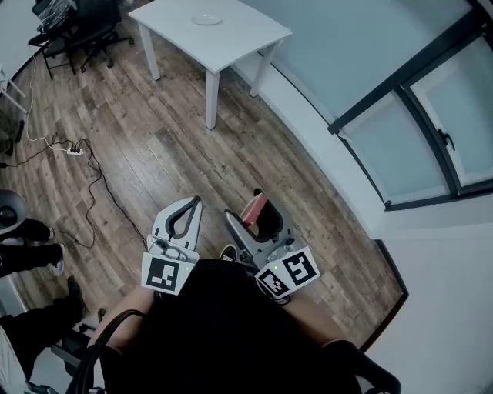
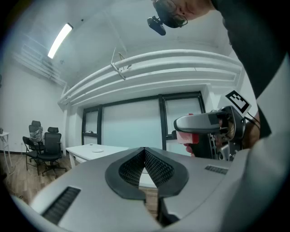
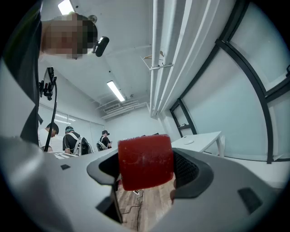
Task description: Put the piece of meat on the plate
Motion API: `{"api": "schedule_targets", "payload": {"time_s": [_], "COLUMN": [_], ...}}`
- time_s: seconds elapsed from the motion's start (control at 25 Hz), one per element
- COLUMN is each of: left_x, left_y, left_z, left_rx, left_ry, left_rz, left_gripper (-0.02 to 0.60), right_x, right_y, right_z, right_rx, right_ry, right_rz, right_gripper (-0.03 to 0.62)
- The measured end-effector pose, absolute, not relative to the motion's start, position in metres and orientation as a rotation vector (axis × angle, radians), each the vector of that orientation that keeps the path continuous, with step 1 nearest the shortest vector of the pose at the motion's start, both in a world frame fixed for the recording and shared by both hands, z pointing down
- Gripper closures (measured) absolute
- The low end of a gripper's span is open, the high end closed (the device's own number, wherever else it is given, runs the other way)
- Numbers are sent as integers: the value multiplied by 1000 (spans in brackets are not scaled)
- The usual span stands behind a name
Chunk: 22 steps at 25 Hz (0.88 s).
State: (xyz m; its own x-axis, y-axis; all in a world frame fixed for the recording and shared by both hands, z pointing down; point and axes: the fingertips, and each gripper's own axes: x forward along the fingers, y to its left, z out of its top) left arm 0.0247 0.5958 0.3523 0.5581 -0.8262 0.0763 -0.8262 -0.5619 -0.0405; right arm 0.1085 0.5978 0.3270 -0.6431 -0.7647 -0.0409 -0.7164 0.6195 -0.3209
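My right gripper [image 1: 251,211] is shut on a red block of meat [image 1: 253,208], held close in front of the person's body above the wooden floor. In the right gripper view the meat [image 3: 145,161] fills the gap between the two dark pads. My left gripper [image 1: 196,203] hangs beside it, shut with nothing in it; its ribbed pads [image 2: 155,166] meet at the tips. The left gripper view shows the meat [image 2: 187,137] in the right gripper off to the right. A small white plate [image 1: 206,19] lies on a white table [image 1: 231,42] some way ahead.
Black office chairs [image 1: 81,31] stand left of the table. A power strip with cables [image 1: 75,151] lies on the floor at the left. A glass wall with dark frames [image 1: 400,108] runs along the right. Several people [image 3: 74,141] stand far off in the right gripper view.
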Motion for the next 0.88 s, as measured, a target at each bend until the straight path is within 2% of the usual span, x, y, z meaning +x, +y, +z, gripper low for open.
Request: {"api": "schedule_targets", "payload": {"time_s": [0.88], "left_x": [36], "left_y": [587], "left_z": [359], "left_rx": [-2779], "left_ry": [1480], "left_rz": [-180], "left_gripper": [586], "right_x": [117], "right_y": [588], "right_z": [331], "right_rx": [-1216], "right_ry": [2682], "right_rz": [-421], "right_gripper": [266]}}
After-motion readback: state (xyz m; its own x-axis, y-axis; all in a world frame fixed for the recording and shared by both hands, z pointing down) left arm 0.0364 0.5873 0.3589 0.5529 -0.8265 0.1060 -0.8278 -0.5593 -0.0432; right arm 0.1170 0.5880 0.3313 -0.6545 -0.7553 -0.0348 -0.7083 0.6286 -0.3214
